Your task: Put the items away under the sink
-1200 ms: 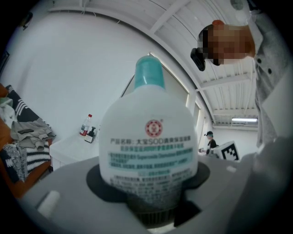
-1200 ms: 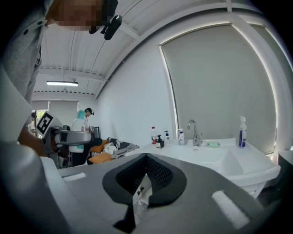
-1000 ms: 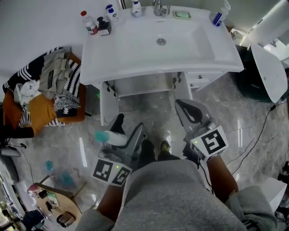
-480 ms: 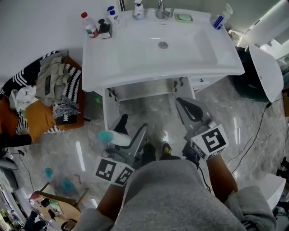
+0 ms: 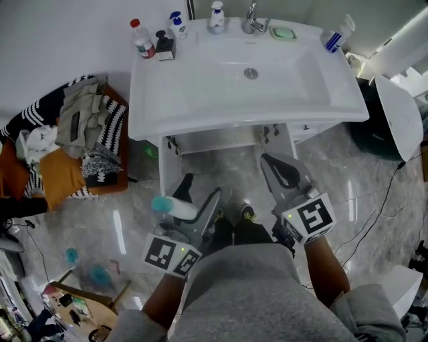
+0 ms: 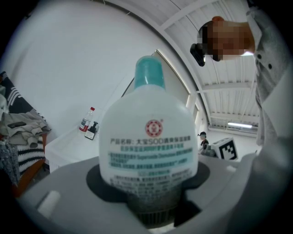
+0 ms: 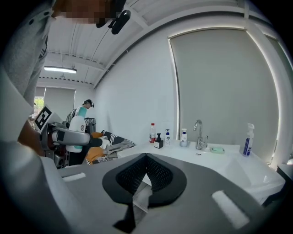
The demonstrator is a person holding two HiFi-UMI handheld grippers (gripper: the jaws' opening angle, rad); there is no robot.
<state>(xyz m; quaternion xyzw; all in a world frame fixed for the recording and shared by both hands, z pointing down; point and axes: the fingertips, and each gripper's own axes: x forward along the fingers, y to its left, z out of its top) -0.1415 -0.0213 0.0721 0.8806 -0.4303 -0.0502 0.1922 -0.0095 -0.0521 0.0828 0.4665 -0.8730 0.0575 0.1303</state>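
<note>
My left gripper [image 5: 195, 200] is shut on a white bottle [image 5: 175, 208] with a teal cap, held sideways above the floor in front of the sink cabinet. In the left gripper view the bottle [image 6: 149, 137] fills the jaws with its printed label facing the camera and its cap up. My right gripper [image 5: 282, 172] is shut with nothing in it, to the right of the cabinet opening [image 5: 215, 139]. The right gripper view shows its pads [image 7: 145, 176] pressed together, with the white sink [image 7: 215, 157] beyond. The cabinet doors under the sink [image 5: 200, 87] stand open.
On the sink's back edge stand a red-capped bottle [image 5: 142, 39], a blue pump bottle [image 5: 177, 23], a spray bottle [image 5: 336, 35] and a green soap dish [image 5: 284, 31] beside the faucet [image 5: 253, 20]. A laundry pile [image 5: 73, 130] lies left, a toilet [image 5: 398, 107] right, cables [image 5: 381, 200] on the floor.
The sink has slid lower and rightward in the head view. Both grippers keep their poses, and the left one still holds the bottle.
</note>
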